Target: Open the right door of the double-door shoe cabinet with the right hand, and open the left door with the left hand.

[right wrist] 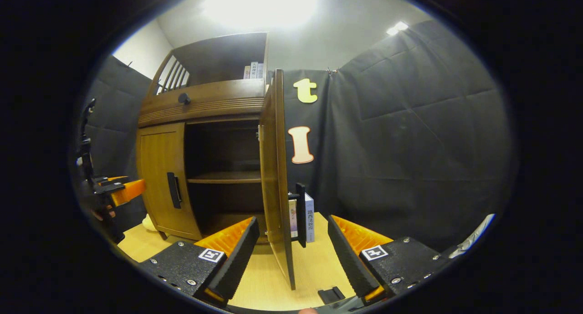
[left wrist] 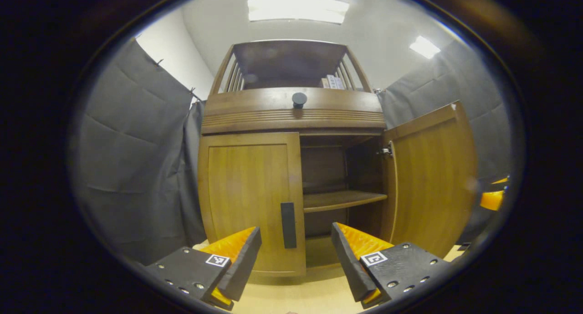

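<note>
Left gripper view: the left gripper [left wrist: 296, 252], jaws spread, faces the shoe cabinet [left wrist: 294, 111] on the tabletop [left wrist: 296, 295]. The left door [left wrist: 250, 200] is shut, its dark handle [left wrist: 288, 225] between the fingers but farther off; the right door [left wrist: 430, 177] stands swung open.

Right gripper view: the right gripper [right wrist: 291, 245], jaws spread wide, straddles the right door's [right wrist: 274, 168] edge without touching it.

Pale wooden floor [right wrist: 268, 282] underfoot. Grey cloth drapes [left wrist: 136, 168] hung on both sides. Bright ceiling light panels [left wrist: 298, 8] overhead. Upright book [right wrist: 309, 223] standing on the floor, close behind a swung-out wooden panel. White wall [left wrist: 177, 63] at back.
</note>
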A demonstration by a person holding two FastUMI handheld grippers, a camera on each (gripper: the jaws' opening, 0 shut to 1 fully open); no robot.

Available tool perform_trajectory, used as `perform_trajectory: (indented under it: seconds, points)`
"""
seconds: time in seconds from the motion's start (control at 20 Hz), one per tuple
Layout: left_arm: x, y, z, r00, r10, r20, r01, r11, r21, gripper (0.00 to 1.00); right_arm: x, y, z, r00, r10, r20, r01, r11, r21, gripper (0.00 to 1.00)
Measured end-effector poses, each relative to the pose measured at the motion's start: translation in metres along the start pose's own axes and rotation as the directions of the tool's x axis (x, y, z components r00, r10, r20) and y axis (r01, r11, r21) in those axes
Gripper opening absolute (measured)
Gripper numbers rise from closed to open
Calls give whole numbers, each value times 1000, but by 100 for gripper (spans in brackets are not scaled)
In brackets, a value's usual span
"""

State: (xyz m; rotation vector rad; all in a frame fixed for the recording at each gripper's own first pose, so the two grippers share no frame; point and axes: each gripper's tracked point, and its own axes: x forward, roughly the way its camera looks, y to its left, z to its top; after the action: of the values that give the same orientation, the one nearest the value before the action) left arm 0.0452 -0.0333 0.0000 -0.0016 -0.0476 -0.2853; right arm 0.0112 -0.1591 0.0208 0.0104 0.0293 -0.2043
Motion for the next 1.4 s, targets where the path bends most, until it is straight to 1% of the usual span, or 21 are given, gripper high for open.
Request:
perform_trajectory:
  seconds: [0.15,0.25,0.35,0.6,0.65,0.7,0.75,0.9,0.95,1.0,1.05,1.1,1.2,1.25,1.3,1.35,1.4]
  points:
    - [5,4,-2,1000,10,1,-10,1000,13,94,-3,0,-6,1000,-11,0,11,1000,-18,93]
    - [7,6,-2,1000,16,1,-16,1000,15,94,-4,2,-8,1000,-10,-10,10,1000,0,94]
    - [9,4,-4,1000,5,-9,-5,1000,13,94,-3,3,-13,1000,-10,-18,10,1000,14,94]
    - [12,4,-10,1000,7,-26,-7,1000,0,94,-3,14,-29,998,9,-68,-7,1000,24,94]
    - [11,3,-12,999,4,-34,-4,1000,-3,94,-2,16,-31,997,15,-74,-13,1000,26,94]
    - [10,2,-13,999,-2,-45,1,1000,-10,94,-2,19,-31,997,20,-79,-18,1000,24,92]
    - [8,1,-15,998,-3,-60,2,1000,-16,94,-1,20,-32,996,22,-82,-20,1000,21,94]
    - [2,-4,-23,994,-14,-109,11,999,-34,94,0,22,-33,996,27,-88,-25,999,21,94]
    - [3,-5,-28,992,-14,-126,9,999,-39,94,0,23,-36,995,31,-93,-29,999,22,92]
    - [12,-4,-34,990,-12,-143,6,999,-42,94,1,21,-39,995,30,-99,-28,999,20,94]
    - [14,-4,-37,987,-7,-158,1,999,-41,94,1,21,-41,994,31,-109,-29,999,19,94]
    - [17,-6,-42,985,-3,-171,-3,999,-37,88,1,22,-45,992,32,-118,-30,999,20,92]
    - [23,-1,-49,983,24,-180,-30,999,-27,77,0,23,-48,991,33,-126,-30,999,26,92]
    - [21,-2,-52,982,14,-188,-21,999,-35,60,0,23,-49,991,33,-127,-31,999,24,94]
    - [22,-11,-51,984,-22,-178,11,998,-64,56,0,22,-51,991,33,-129,-30,999,21,94]
    - [18,-13,-48,984,-20,-179,9,998,-66,52,1,24,-53,990,38,-135,-35,999,21,94]
    - [23,-15,-53,982,-34,-184,22,998,-64,48,1,26,-57,989,46,-143,-43,999,25,94]
